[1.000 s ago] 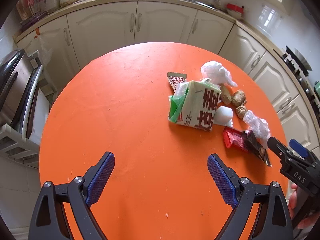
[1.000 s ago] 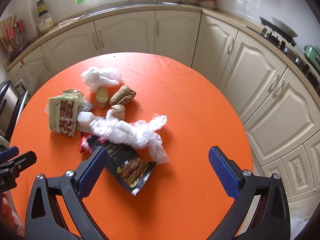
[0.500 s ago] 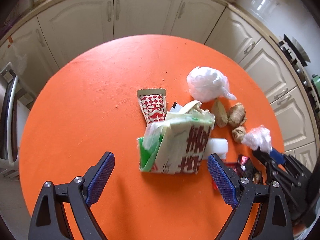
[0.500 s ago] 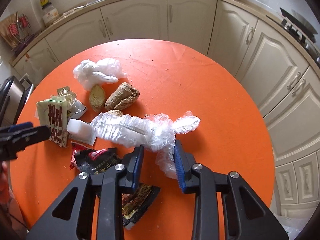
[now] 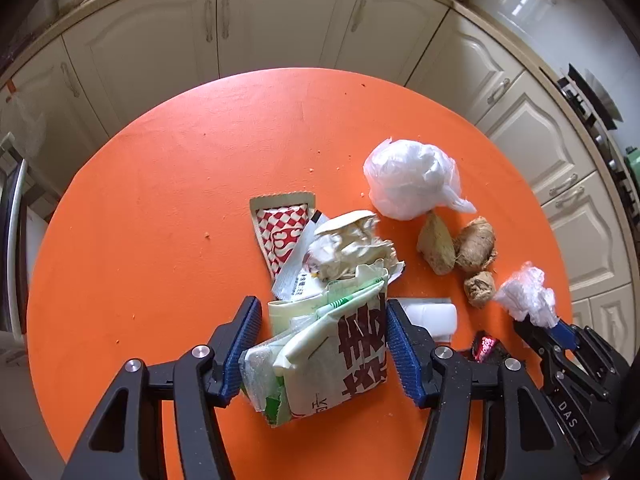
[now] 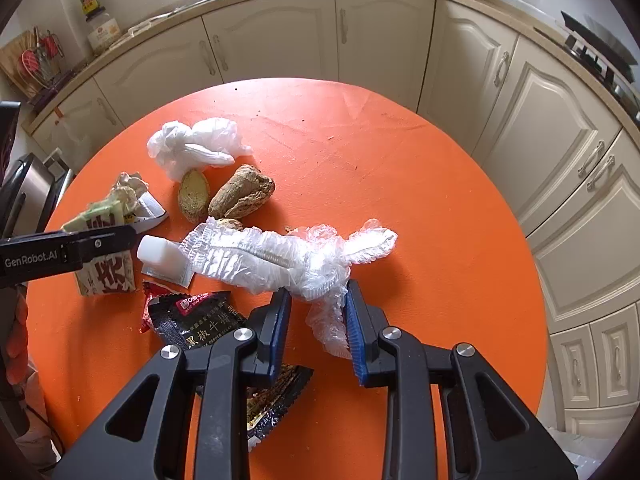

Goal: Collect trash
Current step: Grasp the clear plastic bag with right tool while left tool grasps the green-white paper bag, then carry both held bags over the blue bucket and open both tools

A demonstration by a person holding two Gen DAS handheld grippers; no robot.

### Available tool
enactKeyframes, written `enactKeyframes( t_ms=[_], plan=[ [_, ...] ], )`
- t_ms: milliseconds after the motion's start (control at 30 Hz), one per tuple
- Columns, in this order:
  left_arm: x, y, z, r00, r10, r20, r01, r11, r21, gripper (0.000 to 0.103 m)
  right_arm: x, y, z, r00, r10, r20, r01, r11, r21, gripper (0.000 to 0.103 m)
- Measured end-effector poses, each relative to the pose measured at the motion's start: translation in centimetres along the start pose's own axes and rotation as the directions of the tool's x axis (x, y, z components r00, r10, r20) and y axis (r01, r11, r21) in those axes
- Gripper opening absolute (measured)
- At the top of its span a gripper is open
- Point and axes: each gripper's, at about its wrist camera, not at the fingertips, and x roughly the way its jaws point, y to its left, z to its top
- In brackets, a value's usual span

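Trash lies on a round orange table (image 5: 160, 208). My left gripper (image 5: 320, 344) is shut on a crumpled paper bag with red characters (image 5: 340, 356), stuffed with wrappers. My right gripper (image 6: 316, 320) is shut on a clear plastic glove (image 6: 280, 260), which also shows in the left wrist view (image 5: 528, 300). A white plastic wad (image 5: 412, 180), ginger pieces (image 5: 472, 248), a red checked wrapper (image 5: 280, 232), a small white bottle (image 6: 160, 252) and a black snack wrapper (image 6: 196, 320) lie around them.
Cream kitchen cabinets (image 6: 360, 40) curve around the table's far side. A stove (image 6: 600, 52) stands at the right. A jar (image 6: 100, 20) and a utensil rack (image 6: 36, 60) stand on the counter. A metal appliance (image 6: 24, 192) is at the left.
My left gripper moved forward and closed on the paper bag. My right gripper stays shut on the plastic glove, which has lifted and stretched a little.
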Motion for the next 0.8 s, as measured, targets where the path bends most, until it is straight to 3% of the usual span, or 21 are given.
enactKeyframes(
  t_ms=[100, 433, 600, 800],
  plan=[
    [-0.6, 0.0, -0.5, 0.999, 0.023, 0.031, -0.024, 0.999, 0.024, 0.056, -0.7, 0.0, -0.2, 1.000, -0.008, 0.013, 0.008, 1.000, 0.004, 0.026],
    [-5.4, -0.3, -3.7, 0.994, -0.008, 0.111, 0.002, 0.999, 0.054, 0.056, -5.2, 0.3, -2.0, 0.997, -0.025, 0.073, 0.024, 1.000, 0.018, 0.024],
    [-7.7, -2.9, -6.1, 0.984, 0.020, 0.176, -0.040, 0.993, 0.110, 0.056, -7.8, 0.1, -3.7, 0.995, -0.035, 0.094, 0.033, 0.999, 0.027, 0.024],
    [-9.8, -7.2, -9.3, 0.979, -0.018, 0.202, -0.022, 0.981, 0.193, 0.056, -11.4, -2.2, -6.2, 0.988, -0.071, 0.138, 0.061, 0.995, 0.073, 0.024]
  ],
)
